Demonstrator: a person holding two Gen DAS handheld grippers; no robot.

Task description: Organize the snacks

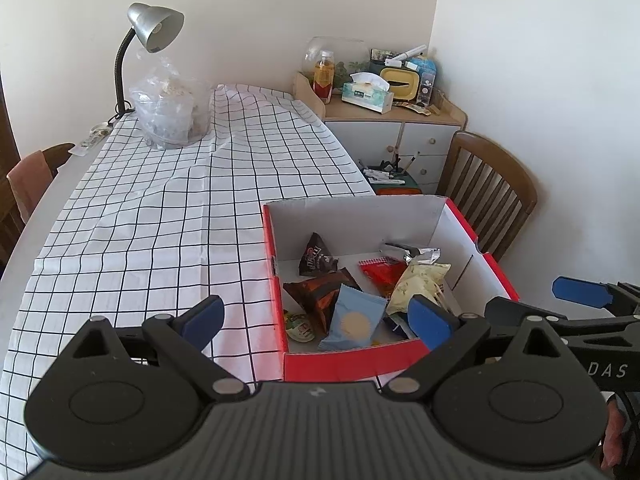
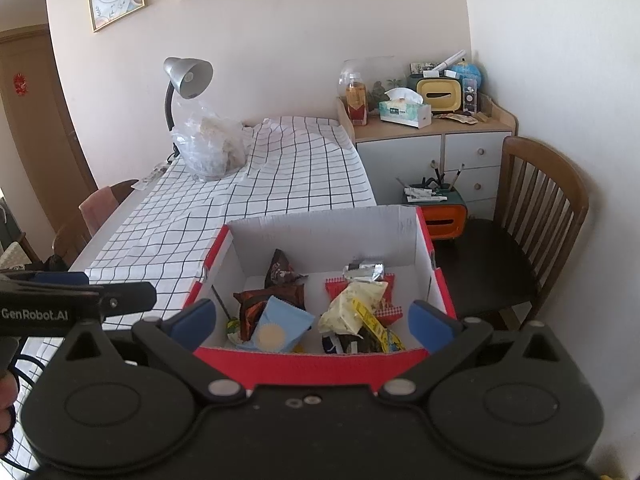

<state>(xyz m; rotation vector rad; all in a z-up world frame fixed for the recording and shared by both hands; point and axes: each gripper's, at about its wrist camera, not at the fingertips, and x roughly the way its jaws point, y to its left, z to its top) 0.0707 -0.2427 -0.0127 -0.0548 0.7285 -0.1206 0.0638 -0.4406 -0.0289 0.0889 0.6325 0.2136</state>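
A red cardboard box (image 1: 344,364) with white inner walls sits at the table's near right corner; it also shows in the right wrist view (image 2: 320,364). Inside lie several snack packets: a light blue one (image 1: 354,320), brown ones (image 1: 320,294), a red one (image 1: 382,270), a pale yellow one (image 1: 420,284) and a silver one (image 1: 412,252). My left gripper (image 1: 316,320) is open and empty, above the box's near left corner. My right gripper (image 2: 314,322) is open and empty, above the box's near edge. The light blue packet (image 2: 280,330) lies between its fingers, untouched.
A checked cloth (image 1: 160,208) covers the table. A clear plastic bag (image 1: 170,108) and a silver desk lamp (image 1: 154,28) stand at the far end. A wooden chair (image 2: 532,232) stands right of the box. A cluttered cabinet (image 2: 432,136) is against the far wall.
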